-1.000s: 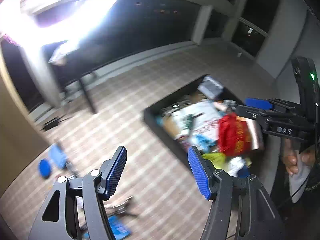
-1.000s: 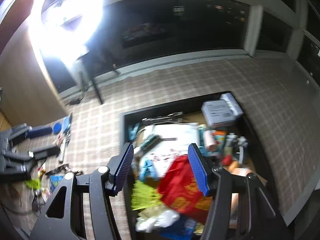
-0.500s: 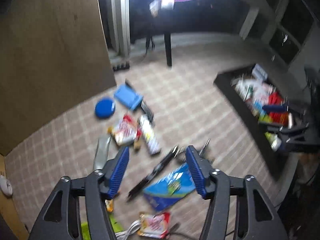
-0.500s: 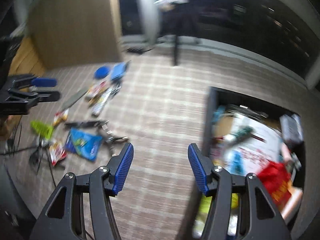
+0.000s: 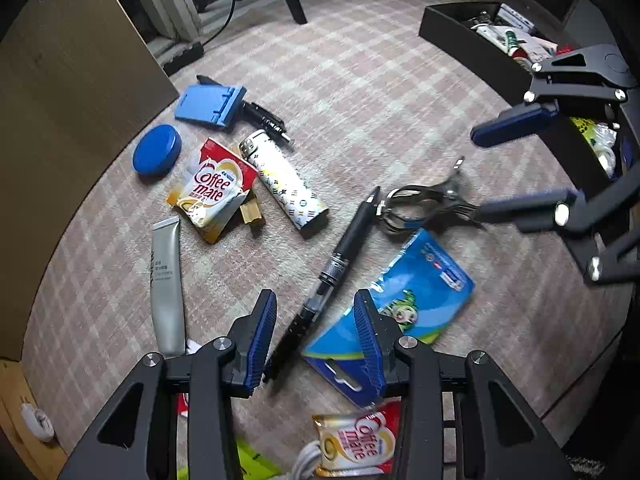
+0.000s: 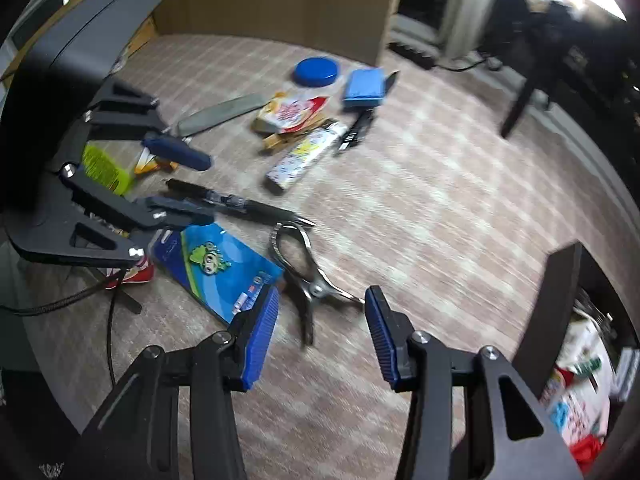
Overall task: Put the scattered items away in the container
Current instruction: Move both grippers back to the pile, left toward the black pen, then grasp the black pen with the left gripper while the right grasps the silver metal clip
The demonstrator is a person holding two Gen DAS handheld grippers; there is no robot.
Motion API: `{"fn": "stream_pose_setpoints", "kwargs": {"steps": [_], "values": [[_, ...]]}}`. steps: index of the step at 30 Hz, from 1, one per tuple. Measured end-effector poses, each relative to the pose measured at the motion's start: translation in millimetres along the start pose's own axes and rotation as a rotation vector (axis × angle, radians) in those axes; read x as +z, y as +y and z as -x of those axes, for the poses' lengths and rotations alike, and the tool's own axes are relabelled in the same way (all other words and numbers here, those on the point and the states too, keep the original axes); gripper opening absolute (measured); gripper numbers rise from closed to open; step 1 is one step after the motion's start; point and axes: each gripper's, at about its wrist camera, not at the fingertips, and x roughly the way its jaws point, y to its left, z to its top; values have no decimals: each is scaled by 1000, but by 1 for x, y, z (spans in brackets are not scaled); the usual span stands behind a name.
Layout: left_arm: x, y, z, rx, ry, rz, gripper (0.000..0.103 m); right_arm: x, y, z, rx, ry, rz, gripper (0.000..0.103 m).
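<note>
Our left gripper jaws closing around the long black pen, not gripping; right gripper jaws closing, empty, over the metal clip

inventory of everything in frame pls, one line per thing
Coffee mate sachet: 2, red and white, one mid-carpet, one at bottom edge.
Round lid: 1, blue, left.
Blue stand: 1, beside the lid.
Patterned tube: 1, white, centre.
Squeeze tube: 1, silver, left.
Black pen: 1, between the left fingers.
Metal clip: 1, silver, between the right fingers.
Blue packet: 1, by the pen.
Container: 1, black, far right, holding items.
Carpet: checked beige.
Left gripper: closing, pads not on the pen.
Right gripper: closing, pads not on the clip.
</note>
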Motion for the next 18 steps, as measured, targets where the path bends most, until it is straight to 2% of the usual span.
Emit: {"fn": "stream_pose_setpoints", "kwargs": {"steps": [4, 14, 18], "values": [[3, 7, -10, -42, 11, 35, 27, 8, 2, -16, 24, 28, 18, 44], [10, 4, -16, -58, 11, 23, 26, 17, -2, -41, 40, 60, 17, 44], [10, 0, -16, -53, 15, 16, 29, 18, -3, -43, 45, 49, 12, 34]]}}
